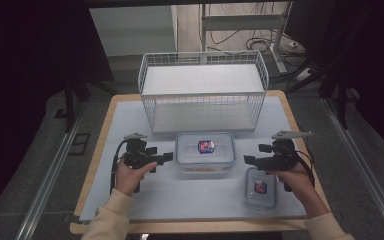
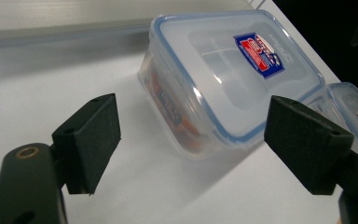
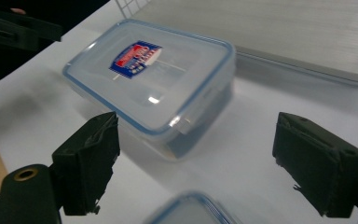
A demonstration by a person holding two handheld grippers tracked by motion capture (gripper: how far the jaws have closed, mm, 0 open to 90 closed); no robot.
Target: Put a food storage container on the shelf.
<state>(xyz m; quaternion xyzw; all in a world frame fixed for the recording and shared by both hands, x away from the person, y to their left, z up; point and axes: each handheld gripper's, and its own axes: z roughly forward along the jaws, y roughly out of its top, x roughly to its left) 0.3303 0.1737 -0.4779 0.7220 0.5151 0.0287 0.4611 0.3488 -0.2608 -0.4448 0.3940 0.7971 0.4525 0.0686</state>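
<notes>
Two clear lidded boxes on a pale mat [image 1: 130, 200] over a wooden table [image 1: 97, 165], a white wire basket [image 1: 203, 90] at the far edge.

Large container [image 1: 205, 154] at mat centre, just in front of the basket; blue-rimmed lid clipped on, red-and-blue label on top; orange-red contents dimly seen through the side wall in the left gripper view [image 2: 233, 79], not clear enough to name. Small container [image 1: 260, 188] near the front right corner, well apart from the basket and near the large one; same lid and label; contents not discernible. Basket open-topped, a flat white board across its upper level, lower level bare.

Left gripper [image 1: 166, 157] level at the large container's left side, jaws spread wide and gripping nothing; near corner of the container in the gap ahead of the pads in its own view, not touched. Right gripper [image 1: 247, 160] between the two containers' right sides, above the small one's far end, jaws likewise wide apart and holding nothing; large container [image 3: 154, 79] lying ahead of them, small lid's rim [image 3: 191, 210] just below. Nothing between either gripper and the large container.
</notes>
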